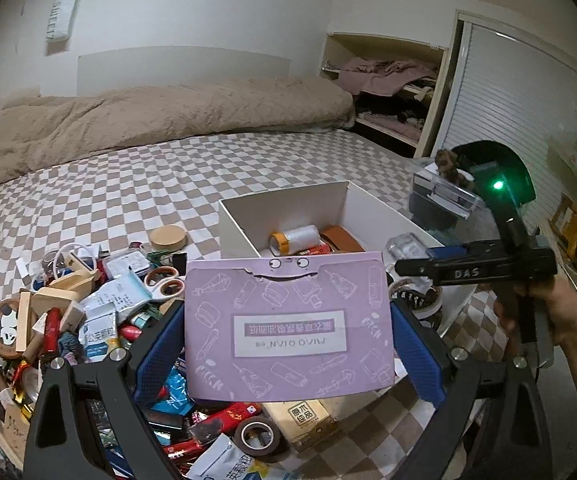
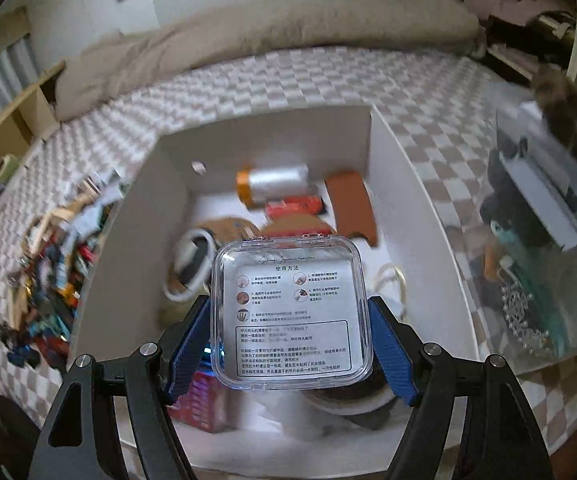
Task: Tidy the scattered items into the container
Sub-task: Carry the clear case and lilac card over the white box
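My left gripper (image 1: 288, 332) is shut on a flat purple packet (image 1: 288, 328) and holds it above the pile of scattered items (image 1: 100, 304) on the checkered bed. The white box (image 1: 288, 208) stands just beyond it and holds a tape roll, a red pack and a brown case. My right gripper (image 2: 290, 340) is shut on a clear plastic case (image 2: 288, 312) with a printed label, held over the white box (image 2: 408, 216). The right gripper also shows at the right of the left wrist view (image 1: 412, 267).
A beige duvet (image 1: 160, 120) lies at the head of the bed. A clear container (image 2: 544, 240) with small things stands right of the white box. Scissors (image 1: 164, 282), tape rolls (image 1: 258, 436) and packets crowd the pile. Shelves (image 1: 388, 92) stand behind.
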The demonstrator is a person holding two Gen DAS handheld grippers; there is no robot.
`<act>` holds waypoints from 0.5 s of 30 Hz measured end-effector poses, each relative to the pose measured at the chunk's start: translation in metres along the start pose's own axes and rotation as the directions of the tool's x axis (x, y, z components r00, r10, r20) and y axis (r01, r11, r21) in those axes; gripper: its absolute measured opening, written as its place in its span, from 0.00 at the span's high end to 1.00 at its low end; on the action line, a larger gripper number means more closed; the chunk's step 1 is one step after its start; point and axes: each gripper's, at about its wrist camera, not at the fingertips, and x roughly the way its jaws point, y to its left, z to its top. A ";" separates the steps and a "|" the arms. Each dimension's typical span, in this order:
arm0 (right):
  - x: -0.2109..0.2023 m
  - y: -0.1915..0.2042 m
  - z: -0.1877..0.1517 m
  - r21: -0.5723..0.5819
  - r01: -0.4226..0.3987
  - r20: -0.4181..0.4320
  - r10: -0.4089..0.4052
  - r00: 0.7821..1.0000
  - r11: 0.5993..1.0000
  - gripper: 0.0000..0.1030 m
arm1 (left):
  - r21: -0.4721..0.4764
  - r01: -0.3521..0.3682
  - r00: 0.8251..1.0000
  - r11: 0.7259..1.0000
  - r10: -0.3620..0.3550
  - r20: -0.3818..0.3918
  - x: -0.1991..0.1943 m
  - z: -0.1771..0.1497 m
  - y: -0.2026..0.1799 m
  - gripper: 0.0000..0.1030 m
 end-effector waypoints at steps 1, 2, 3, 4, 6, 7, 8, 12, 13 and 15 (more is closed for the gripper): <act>0.004 -0.001 -0.001 -0.007 0.010 -0.019 -0.010 1.000 1.000 0.25 | 0.003 0.001 1.000 1.000 -0.001 -0.004 0.001 0.000 -0.001 0.06; 0.008 -0.002 -0.001 -0.018 0.025 -0.037 -0.026 0.999 1.000 0.25 | 0.004 0.002 1.000 1.000 -0.002 -0.007 0.002 0.000 -0.002 0.06; 0.012 -0.002 -0.002 -0.030 0.037 -0.053 -0.039 0.998 0.999 0.25 | 0.004 0.002 1.000 1.000 -0.002 -0.009 0.004 0.000 -0.002 0.06; 0.014 -0.001 -0.002 -0.040 0.039 -0.065 -0.041 0.997 0.998 0.25 | 0.004 0.003 1.000 1.000 -0.003 -0.009 0.004 0.000 -0.003 0.06; 0.018 0.003 -0.003 -0.051 0.003 -0.090 -0.007 0.996 0.999 0.25 | 0.001 0.007 1.000 1.000 -0.007 -0.010 0.006 0.000 -0.005 0.06; 0.021 0.007 -0.004 -0.056 -0.021 -0.103 0.016 0.995 0.998 0.25 | -0.001 0.008 1.000 1.000 -0.008 -0.011 0.006 0.000 -0.005 0.06; 0.023 0.013 -0.005 -0.064 -0.045 -0.117 0.037 0.992 0.997 0.25 | -0.002 0.010 1.000 1.000 -0.010 -0.013 0.007 0.000 -0.006 0.06; 0.037 0.036 -0.007 -0.078 -0.116 -0.181 0.101 0.978 0.990 0.25 | -0.002 0.012 1.000 1.000 -0.012 -0.020 0.009 -0.001 -0.008 0.06; 0.039 0.042 -0.007 -0.089 -0.116 -0.188 0.098 0.977 0.989 0.25 | -0.003 0.013 1.000 1.000 -0.013 -0.020 0.009 -0.001 -0.009 0.06; 0.044 0.054 -0.007 -0.107 -0.126 -0.201 0.103 0.974 0.986 0.25 | -0.005 0.017 1.000 1.000 -0.017 -0.019 0.008 -0.001 -0.009 0.06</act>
